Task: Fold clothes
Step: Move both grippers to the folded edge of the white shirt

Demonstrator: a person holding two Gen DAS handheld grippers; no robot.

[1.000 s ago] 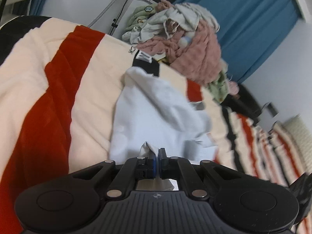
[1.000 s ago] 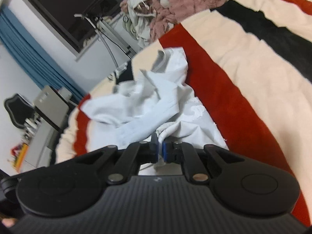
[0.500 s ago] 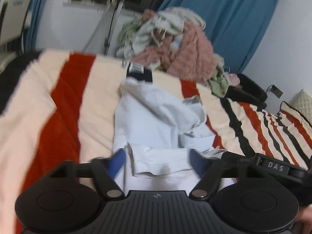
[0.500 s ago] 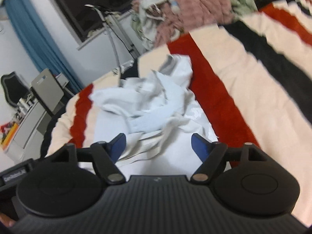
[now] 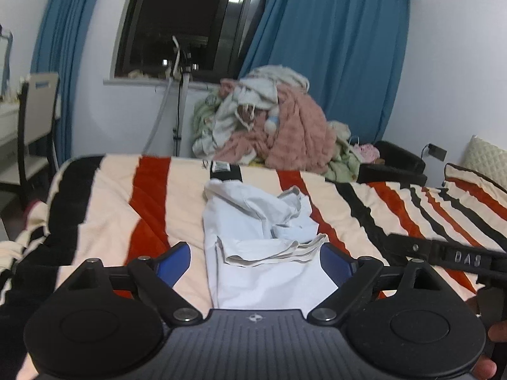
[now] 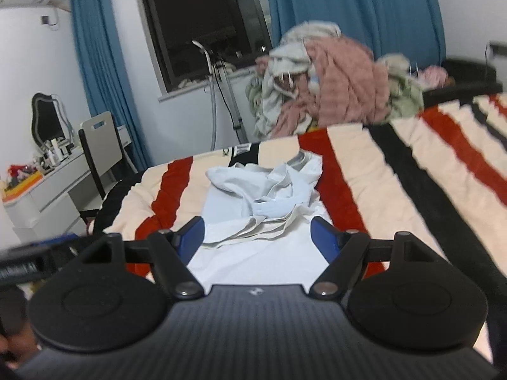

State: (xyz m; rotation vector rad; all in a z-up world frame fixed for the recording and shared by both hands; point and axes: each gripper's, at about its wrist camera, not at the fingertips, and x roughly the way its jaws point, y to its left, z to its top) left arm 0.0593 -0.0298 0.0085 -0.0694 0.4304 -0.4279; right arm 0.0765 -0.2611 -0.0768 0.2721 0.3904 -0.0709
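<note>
Pale blue-white cloth, a single garment (image 5: 253,231), lies lengthwise on the striped blanket (image 5: 111,209) of the bed, between a red stripe on either side. Its near half lies flat and smooth; the far half is bunched into loose folds, with a hemmed edge doubled back across the middle. Beyond its far end a black label patch (image 5: 225,171) shows on the blanket.

Left gripper (image 5: 255,259): jaws spread wide, blue pads on either side of the garment's near portion, nothing held. One second ago this gripper was pinched closed on a fold of the cloth; half a second ago it had already released. It now sits higher and further back, with the window (image 5: 190,22) and blue curtains (image 5: 323,50) in full view.

Right gripper (image 6: 256,237): jaws likewise spread wide and empty, above the near flat part of the garment (image 6: 253,215). It too was clamped on the cloth one second ago and has since let go and drawn back. Part of it is visible at the right edge of the left wrist view.

Pile of unfolded clothes (image 5: 272,120), pink and pale green, stands at the far edge of the bed, well apart from the garment. A desk and chair (image 6: 101,145) stand by the left wall.
</note>
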